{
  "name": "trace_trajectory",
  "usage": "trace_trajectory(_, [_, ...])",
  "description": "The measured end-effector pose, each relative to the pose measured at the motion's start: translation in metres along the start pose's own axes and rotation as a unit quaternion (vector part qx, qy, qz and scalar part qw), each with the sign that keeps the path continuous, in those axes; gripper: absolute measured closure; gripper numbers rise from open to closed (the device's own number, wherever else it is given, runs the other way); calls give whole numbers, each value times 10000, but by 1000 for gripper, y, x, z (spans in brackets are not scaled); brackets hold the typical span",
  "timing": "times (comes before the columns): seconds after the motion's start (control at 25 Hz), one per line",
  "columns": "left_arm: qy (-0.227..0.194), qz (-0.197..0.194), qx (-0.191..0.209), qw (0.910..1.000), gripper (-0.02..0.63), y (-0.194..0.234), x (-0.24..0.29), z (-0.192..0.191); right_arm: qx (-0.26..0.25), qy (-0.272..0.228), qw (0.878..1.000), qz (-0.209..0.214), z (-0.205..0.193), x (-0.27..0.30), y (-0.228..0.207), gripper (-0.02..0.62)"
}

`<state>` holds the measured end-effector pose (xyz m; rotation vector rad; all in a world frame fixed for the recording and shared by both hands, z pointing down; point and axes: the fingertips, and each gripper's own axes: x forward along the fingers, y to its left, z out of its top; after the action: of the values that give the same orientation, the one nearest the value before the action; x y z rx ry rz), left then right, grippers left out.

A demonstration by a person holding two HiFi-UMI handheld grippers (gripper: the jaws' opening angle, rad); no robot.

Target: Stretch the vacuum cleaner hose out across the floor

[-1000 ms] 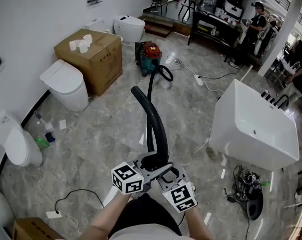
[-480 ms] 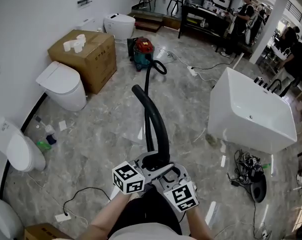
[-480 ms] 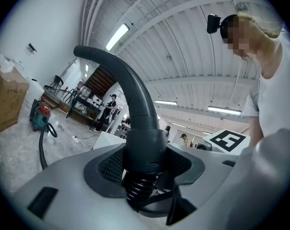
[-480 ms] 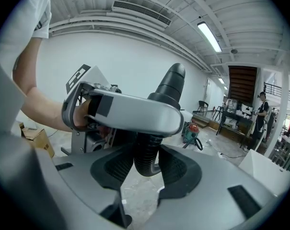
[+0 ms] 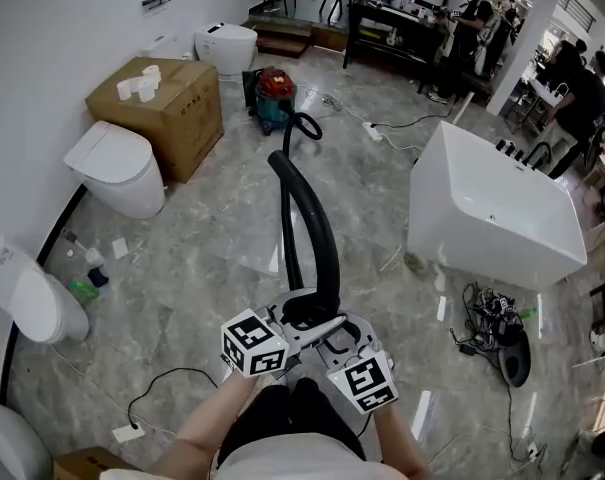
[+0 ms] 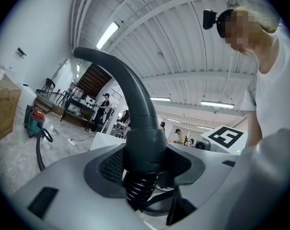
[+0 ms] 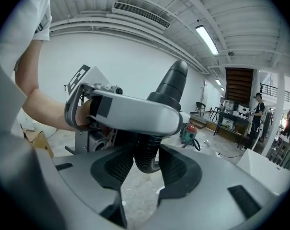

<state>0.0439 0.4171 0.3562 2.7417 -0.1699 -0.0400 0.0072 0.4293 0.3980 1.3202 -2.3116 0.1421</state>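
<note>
Your left gripper point(image 5: 300, 320) has its jaws clamped on the smooth black cuff of the vacuum hose point(image 5: 322, 238). Your right gripper point(image 5: 334, 336), touching it, pinches the ribbed part point(image 7: 145, 157) next to that cuff. From the grip the curved end tube arches up and away from you. Beyond it the thin hose runs over the grey marble floor point(image 5: 202, 248) to the red-and-teal vacuum cleaner point(image 5: 274, 93), near a cardboard box point(image 5: 167, 113). A white bathtub point(image 5: 492, 218) stands well off to your right.

1 vac point(image 5: 274, 93), 1 hose point(image 5: 320, 238), 1 tub point(image 5: 492, 218), 2 cardboard boxes point(image 5: 167, 108) point(image 5: 82, 464), 3+ toilets point(image 5: 117, 168) point(image 5: 225, 46) point(image 5: 27, 303), 2 grippers point(image 6: 145, 172) point(image 7: 145, 166).
</note>
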Motion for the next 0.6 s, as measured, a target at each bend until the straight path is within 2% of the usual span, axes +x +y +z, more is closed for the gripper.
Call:
trace_trajectory(0.24, [-45, -49, 85, 9999, 367, -1, 12, 12, -245, -170, 9995, 123, 5, -8, -14, 423])
trace_trajectory(0.4, [-138, 45, 25, 9999, 367, 7, 17, 18, -418, -5, 9988, 235, -10, -11, -21, 423])
trace_trajectory(0.6, [-156, 4, -15, 9999, 368, 18, 15, 21, -152, -59, 9997, 201, -20, -17, -45, 423])
